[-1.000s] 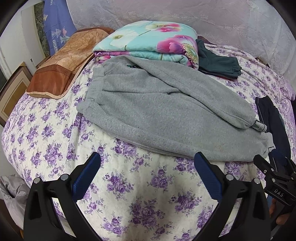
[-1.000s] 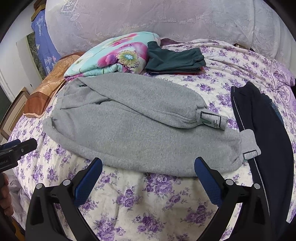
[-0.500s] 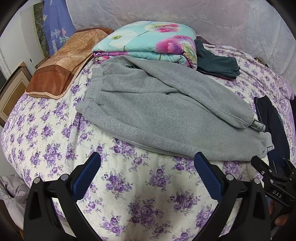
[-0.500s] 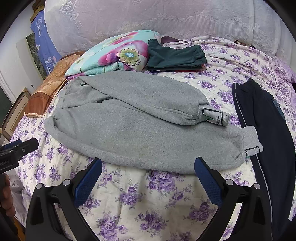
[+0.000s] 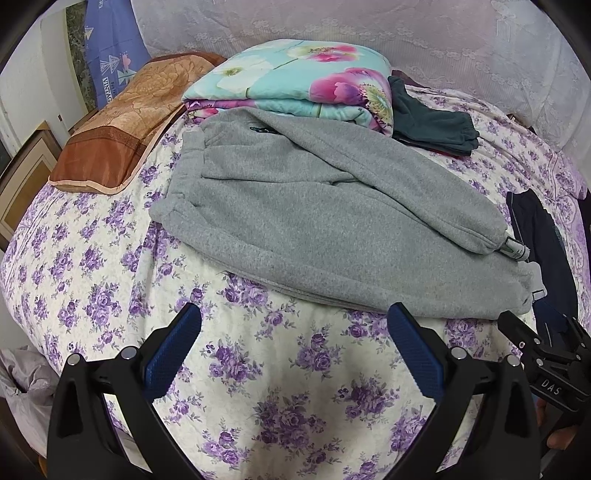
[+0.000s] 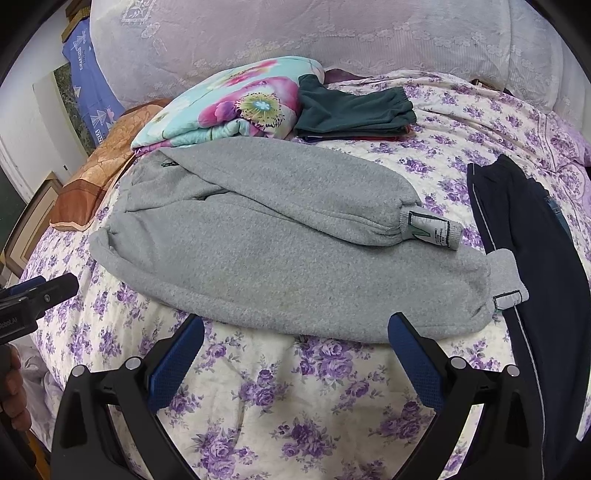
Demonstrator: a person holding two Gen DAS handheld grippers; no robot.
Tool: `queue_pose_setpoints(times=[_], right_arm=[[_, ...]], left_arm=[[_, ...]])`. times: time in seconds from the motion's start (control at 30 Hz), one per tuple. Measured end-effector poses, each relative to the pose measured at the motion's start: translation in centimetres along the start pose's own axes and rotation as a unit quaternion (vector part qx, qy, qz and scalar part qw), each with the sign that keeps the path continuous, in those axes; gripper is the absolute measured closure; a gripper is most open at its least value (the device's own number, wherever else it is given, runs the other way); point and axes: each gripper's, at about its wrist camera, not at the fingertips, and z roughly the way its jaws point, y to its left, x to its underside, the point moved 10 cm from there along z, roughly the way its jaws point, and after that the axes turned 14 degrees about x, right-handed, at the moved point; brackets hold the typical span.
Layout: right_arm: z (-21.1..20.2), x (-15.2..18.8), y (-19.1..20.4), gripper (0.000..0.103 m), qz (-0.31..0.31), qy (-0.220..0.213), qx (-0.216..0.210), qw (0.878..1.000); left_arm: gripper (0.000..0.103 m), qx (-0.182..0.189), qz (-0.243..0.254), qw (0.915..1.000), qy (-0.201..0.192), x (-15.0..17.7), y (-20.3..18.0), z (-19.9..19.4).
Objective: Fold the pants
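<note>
Left wrist: both grippers' jaws spread (empty), grey pants (image 5: 332, 229) near bedspread (image 5: 277, 387) edge.

Bedroom: bed (image 5: 110, 280) against draped far wall.
You face a white lace curtain (image 6: 295, 33); wooden frames (image 5: 22, 177) lean on the left wall.

Floral bed (image 5: 280, 369) bears grey pants (image 5: 332, 229); navy trousers (image 6: 535, 258) beside.
</note>
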Motion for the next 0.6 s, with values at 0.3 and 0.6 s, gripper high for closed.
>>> queue_pose_setpoints(times=[0.3,0.6], right_arm=[[0.30,0.10,0.35,0.003,-0.003,0.005,-0.001,1.000],[0.20,-0.25,0.44,0.003,-0.005,0.003,-0.001,1.000]], left_arm=[[0.005,0.001,-0.001,1.0000,0.004,0.15,0.15,0.23],[0.005,0.003,-0.007,1.0000,0.006,0.02,0.47,0.45]])
